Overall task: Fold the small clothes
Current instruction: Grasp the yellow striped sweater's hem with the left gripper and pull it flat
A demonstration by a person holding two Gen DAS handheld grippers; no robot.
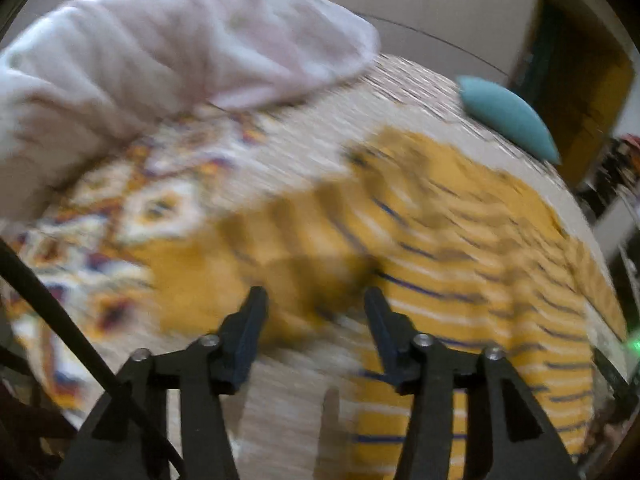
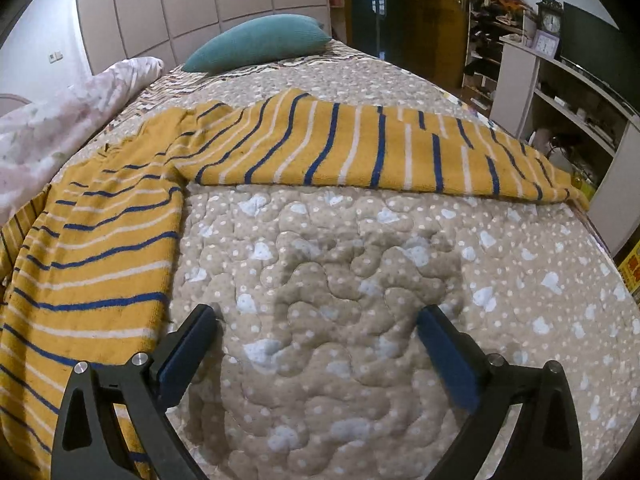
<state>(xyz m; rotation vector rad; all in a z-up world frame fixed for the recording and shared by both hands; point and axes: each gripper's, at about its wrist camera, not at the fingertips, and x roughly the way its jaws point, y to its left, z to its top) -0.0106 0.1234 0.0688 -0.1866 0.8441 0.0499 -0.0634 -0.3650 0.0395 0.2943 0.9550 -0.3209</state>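
A yellow garment with blue and white stripes (image 2: 328, 148) lies spread on the bed, its body across the far middle and another part draped down the left (image 2: 92, 264). My right gripper (image 2: 316, 328) is open and empty, low over the bare quilt in front of the garment. In the blurred left wrist view the same garment (image 1: 460, 256) lies under and ahead of my left gripper (image 1: 316, 300), which is open with nothing between its fingers.
The bed has a beige quilt with pale blue patches (image 2: 360, 280). A teal pillow (image 2: 260, 42) lies near the headboard. A pale pink duvet (image 2: 60, 120) is bunched at the left. White shelves with clutter (image 2: 560, 92) stand at the right.
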